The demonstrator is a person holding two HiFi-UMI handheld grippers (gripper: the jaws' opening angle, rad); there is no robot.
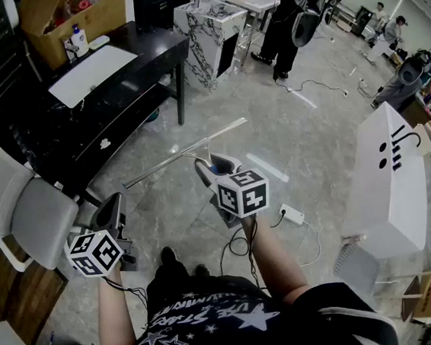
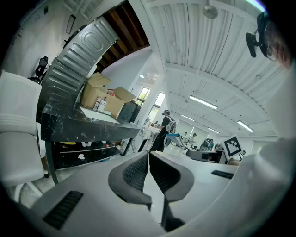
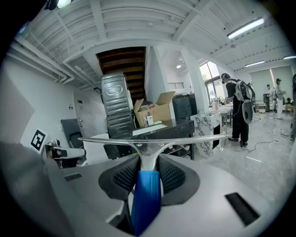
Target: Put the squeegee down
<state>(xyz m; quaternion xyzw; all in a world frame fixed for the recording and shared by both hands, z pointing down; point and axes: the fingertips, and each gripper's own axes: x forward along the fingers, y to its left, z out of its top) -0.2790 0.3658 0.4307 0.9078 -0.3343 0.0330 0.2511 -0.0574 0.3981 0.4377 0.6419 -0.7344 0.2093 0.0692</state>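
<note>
Set-down not yet done; the right hand-held gripper point(image 1: 209, 165) clamped the blue-handled, metal-bladed squeegee point(image 1: 185, 154) by its handle, aloft above the grey stone floor point(image 1: 312, 142); the left hand-held gripper point(image 2: 149, 170) was closed, empty.

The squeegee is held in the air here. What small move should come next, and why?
Probably carry it forward to the black table and lower it there. The right gripper is shut on the blue handle of the squeegee, with the blade in mid-air above the floor, and the tabletop ahead has free space.
</note>
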